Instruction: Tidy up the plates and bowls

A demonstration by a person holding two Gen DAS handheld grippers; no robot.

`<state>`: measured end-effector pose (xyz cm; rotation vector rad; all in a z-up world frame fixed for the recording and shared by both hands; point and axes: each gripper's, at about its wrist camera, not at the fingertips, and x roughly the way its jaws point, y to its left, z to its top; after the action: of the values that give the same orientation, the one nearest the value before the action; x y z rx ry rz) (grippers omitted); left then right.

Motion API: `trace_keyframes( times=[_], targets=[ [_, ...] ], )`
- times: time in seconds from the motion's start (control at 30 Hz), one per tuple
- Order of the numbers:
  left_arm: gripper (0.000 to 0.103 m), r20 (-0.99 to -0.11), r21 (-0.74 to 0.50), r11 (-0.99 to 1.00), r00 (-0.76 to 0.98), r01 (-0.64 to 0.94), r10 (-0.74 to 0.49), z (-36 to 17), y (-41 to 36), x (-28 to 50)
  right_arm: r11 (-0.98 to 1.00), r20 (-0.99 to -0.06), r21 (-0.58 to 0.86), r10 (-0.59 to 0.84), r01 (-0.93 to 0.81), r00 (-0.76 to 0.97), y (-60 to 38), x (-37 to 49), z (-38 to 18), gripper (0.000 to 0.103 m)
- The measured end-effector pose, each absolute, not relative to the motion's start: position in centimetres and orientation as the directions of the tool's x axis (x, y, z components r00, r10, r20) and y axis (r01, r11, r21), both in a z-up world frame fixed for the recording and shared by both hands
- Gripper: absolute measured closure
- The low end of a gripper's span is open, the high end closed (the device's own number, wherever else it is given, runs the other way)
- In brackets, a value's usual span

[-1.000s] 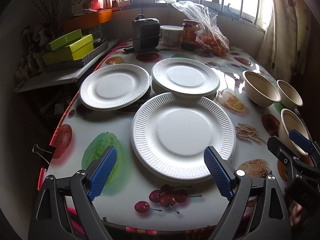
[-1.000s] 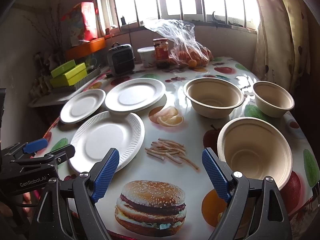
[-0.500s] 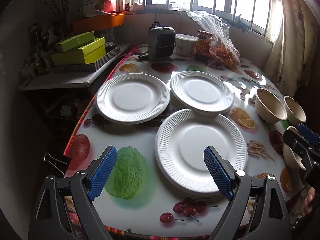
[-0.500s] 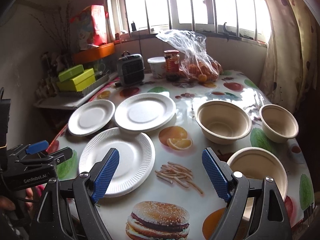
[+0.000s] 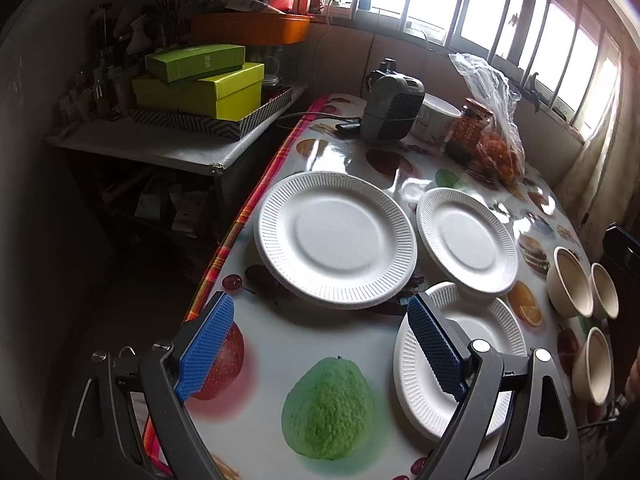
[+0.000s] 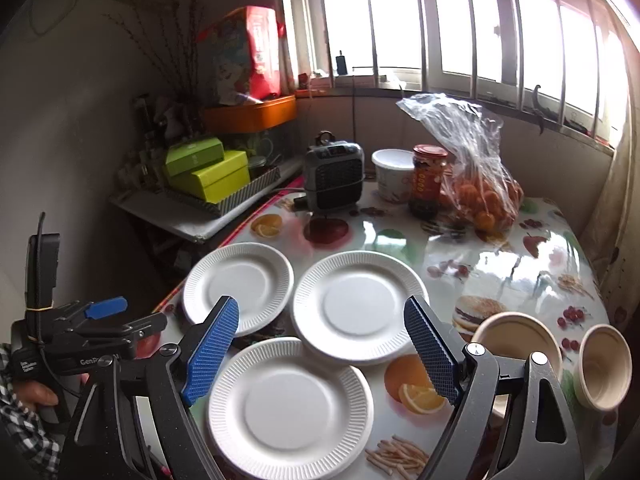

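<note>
Fruit-print table (image 6: pixel 500 264) under barred windows, three white paper plates (image 6: pixel 356 306) clustered (two overlapping), tan bowls (image 6: pixel 516 340) at its right, left gripper (image 5: pixel 320 350) and right gripper (image 6: pixel 320 346) both spread wide, empty, above plates.

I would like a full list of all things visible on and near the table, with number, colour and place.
paper plates: 3, white, left half of the table, rims overlapping
bowls: 3, beige, right edge of the table
fan heater: 1, grey, far end
tub: 1, white, beside the heater
jar: 1, red lid, beside the tub
plastic bag: 1, clear, holding orange fruit, far right
boxes: 2, lime green, stacked on the side shelf
left gripper: blue fingers, open, empty
right gripper: blue fingers, open, empty
hand: 1, checked sleeve, holding the left gripper
</note>
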<state>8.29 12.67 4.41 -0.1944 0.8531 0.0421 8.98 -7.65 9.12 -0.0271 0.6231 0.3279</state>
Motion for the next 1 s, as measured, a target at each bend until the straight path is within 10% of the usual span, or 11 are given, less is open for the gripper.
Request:
trace_keyframes(
  times=[0.47, 1.0],
  targets=[
    [0.016, -0.775, -0.192, 0.952, 0.632, -0.237, 0.001, 3.2, 18.3, 11.8, 0.871, -0.699, 0.208, 0.451, -0.445, 0.555, 0.9, 21.6, 7.2, 0.018],
    [0.045, -0.830, -0.324, 0.912, 0.538, -0.251, -0.147, -1.0, 19.8, 15.2, 0.881, -0.840, 0.259, 0.408, -0.396, 0.357, 2.8, 29.7, -0.7, 0.048]
  ],
)
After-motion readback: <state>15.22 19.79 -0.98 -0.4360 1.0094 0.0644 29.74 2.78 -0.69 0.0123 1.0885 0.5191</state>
